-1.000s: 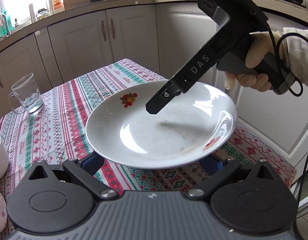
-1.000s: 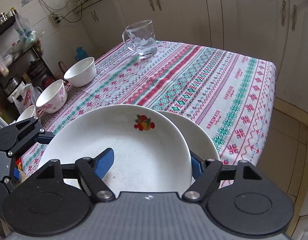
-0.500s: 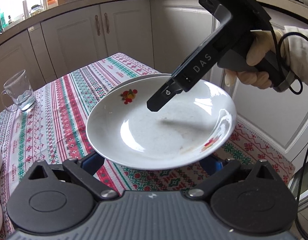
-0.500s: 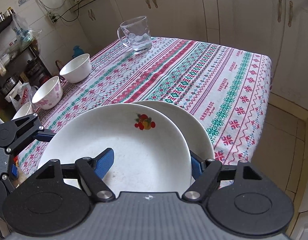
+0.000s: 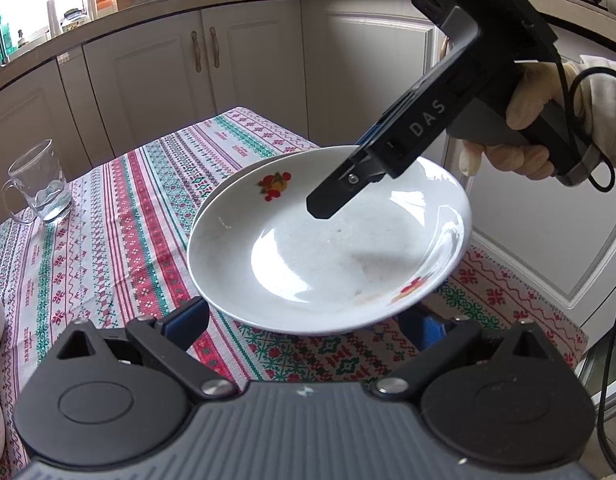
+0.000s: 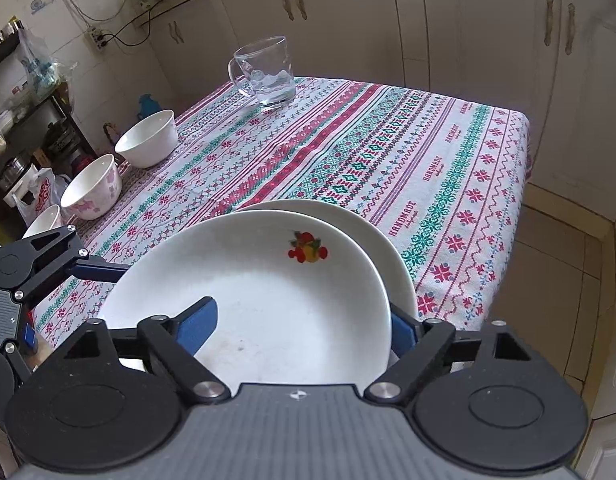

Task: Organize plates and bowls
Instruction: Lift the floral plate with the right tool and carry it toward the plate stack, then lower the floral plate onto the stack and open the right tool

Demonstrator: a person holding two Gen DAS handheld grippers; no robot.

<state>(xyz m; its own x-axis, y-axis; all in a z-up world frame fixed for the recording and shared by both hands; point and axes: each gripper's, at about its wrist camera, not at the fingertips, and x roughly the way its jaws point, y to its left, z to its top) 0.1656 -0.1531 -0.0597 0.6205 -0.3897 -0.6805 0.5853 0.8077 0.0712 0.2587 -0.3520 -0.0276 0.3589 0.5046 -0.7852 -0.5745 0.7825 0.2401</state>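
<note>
While the fruit-printed plate point(image 6: 260, 292) lies over a second plate point(image 6: 348, 220) at the near corner of the table point(image 6: 388, 140), offset so the lower rim shows beyond it, we cannot tell whether it rests fully on that plate. The right gripper point(image 6: 304, 326) straddles the upper plate's near rim: one blue pad lies above the inner face, the other outside and below the rim. Its jaws have just been opening, and the pads now appear clear of the ware. The left gripper point(image 5: 304, 322) has its fingers spread, one to each side beneath the plate's near edge; we cannot tell whether they touch it.

We judge both plates glazed ceramic: rigid, fairly heavy, slick under a pad, and liable to chip if dropped onto the other. The rim is the proper hold, pinched across its thickness.

The upper plate holds no food, only faint smears. A plain white bowl point(image 6: 148, 140), a pink-flowered bowl point(image 6: 94, 188) and a third bowl's rim point(image 6: 42, 222) stand along the far side; what they contain is hidden. A glass mug point(image 6: 268, 72) holds a little clear liquid.
</note>
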